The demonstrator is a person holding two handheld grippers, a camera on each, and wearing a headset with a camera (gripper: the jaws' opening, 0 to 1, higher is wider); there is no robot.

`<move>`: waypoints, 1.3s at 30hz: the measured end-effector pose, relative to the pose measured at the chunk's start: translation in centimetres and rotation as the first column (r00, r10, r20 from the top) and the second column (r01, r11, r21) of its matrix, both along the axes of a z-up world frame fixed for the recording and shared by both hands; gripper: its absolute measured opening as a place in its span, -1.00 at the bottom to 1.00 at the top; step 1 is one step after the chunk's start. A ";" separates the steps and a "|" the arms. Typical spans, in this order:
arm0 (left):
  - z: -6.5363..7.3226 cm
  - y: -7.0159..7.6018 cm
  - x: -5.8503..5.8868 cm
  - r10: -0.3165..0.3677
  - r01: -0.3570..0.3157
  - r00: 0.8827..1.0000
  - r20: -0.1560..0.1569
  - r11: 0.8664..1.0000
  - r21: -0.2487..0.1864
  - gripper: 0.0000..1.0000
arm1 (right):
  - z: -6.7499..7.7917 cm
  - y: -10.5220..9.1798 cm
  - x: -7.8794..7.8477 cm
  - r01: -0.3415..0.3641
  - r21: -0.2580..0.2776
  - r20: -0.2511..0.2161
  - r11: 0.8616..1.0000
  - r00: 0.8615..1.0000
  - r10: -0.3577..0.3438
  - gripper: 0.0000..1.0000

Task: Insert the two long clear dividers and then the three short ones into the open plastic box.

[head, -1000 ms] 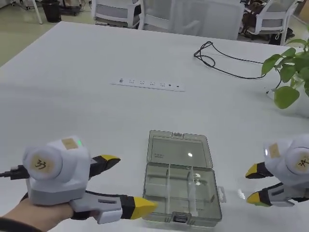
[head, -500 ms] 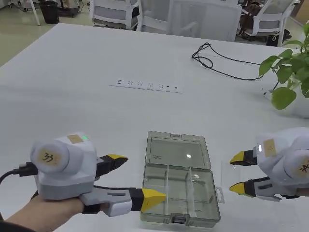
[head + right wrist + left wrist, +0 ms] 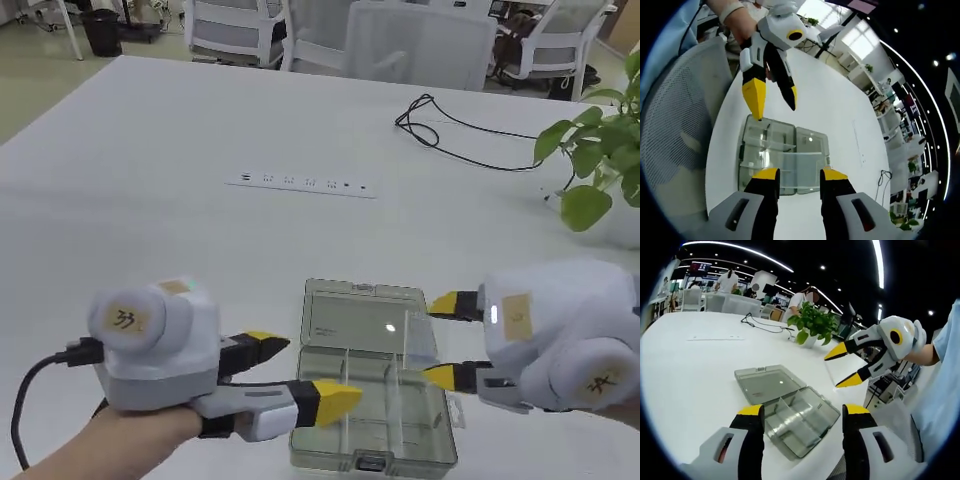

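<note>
The right hand-held gripper pinches a clear divider above the open plastic box (partitions stand inside); the left hand-held gripper gapes empty at its left edge.

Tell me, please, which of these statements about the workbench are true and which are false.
1. The grey translucent plastic box lies with its lid open. True.
2. The left gripper holds a divider. False: its fingers are apart and empty.
3. The right gripper holds a clear plastic divider over the box. True.
4. The green leafy plant stands left of the box. False: it stands far to its right.
5. A black cable lies on the white table. True.
</note>
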State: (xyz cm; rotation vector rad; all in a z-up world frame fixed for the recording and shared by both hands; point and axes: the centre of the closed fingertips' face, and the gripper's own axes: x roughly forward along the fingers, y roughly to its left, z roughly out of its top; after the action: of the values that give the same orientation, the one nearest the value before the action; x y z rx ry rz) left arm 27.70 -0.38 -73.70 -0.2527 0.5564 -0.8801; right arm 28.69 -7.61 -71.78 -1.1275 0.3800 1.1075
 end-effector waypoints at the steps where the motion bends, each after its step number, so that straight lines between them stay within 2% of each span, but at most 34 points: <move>1: 0.0 -0.1 0.0 0.001 -0.002 1.000 -0.015 1.000 -0.010 0.22 | 0.0 0.2 -0.1 -0.012 -0.006 0.009 1.000 1.000 0.012 -0.35; 3: 0.1 -0.5 0.0 0.007 -0.009 0.999 -0.044 0.999 -0.041 0.17 | 0.1 0.9 -0.3 -0.019 -0.001 0.031 1.000 0.999 0.019 -0.35; 6: 0.3 -1.0 0.1 0.007 -0.011 0.998 -0.057 0.998 -0.064 -0.04 | 0.0 1.7 -0.4 -0.048 -0.026 0.071 0.998 0.996 0.050 -0.35; 9: 0.5 -1.5 0.2 0.007 -0.014 0.997 -0.081 0.996 -0.088 -0.14 | 0.0 2.4 -0.6 -0.056 -0.018 0.077 0.998 0.995 0.057 -0.35; 12: 0.5 -2.0 0.2 0.002 -0.011 0.996 -0.091 0.995 -0.097 -0.27 | 0.1 3.1 -0.6 -0.065 -0.015 0.087 0.998 0.994 0.066 -0.35; 16: 1.0 -2.4 0.2 0.003 -0.018 0.994 -0.108 0.991 -0.136 -0.53 | 0.0 3.7 -0.8 -0.088 -0.026 0.100 0.996 0.991 0.090 -0.35; 20: 1.1 -2.6 0.3 0.009 -0.029 0.992 -0.127 0.987 -0.155 -0.74 | -0.2 3.9 -0.9 -0.106 -0.038 0.111 0.994 0.988 0.110 -0.35; 25: 1.3 -3.0 0.2 0.010 -0.041 0.987 -0.158 0.981 -0.191 -0.87 | -0.2 3.9 -0.9 -0.111 -0.049 0.121 0.993 0.986 0.116 -0.35; 29: 1.3 -3.3 0.0 0.002 -0.039 0.985 -0.171 0.977 -0.211 -1.00 | -0.3 4.0 -1.0 -0.118 -0.060 0.127 0.991 0.984 0.125 -0.35; 33: 1.3 -3.7 -0.2 0.003 -0.050 0.981 -0.196 0.971 -0.233 -1.00 | -0.3 4.0 -1.1 -0.132 -0.075 0.144 0.988 0.979 0.142 -0.35; 39: 1.3 -3.7 -0.3 -0.002 -0.054 0.976 -0.219 0.966 -0.253 -1.00 | -0.3 4.0 -1.3 -0.138 -0.073 0.140 0.988 0.979 0.147 -0.35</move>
State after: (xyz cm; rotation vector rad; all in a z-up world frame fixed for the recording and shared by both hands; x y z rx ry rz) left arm 27.35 -4.08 -72.41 -0.5975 0.6396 -0.9048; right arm 27.41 -3.60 -72.06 -1.2988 0.2237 1.1366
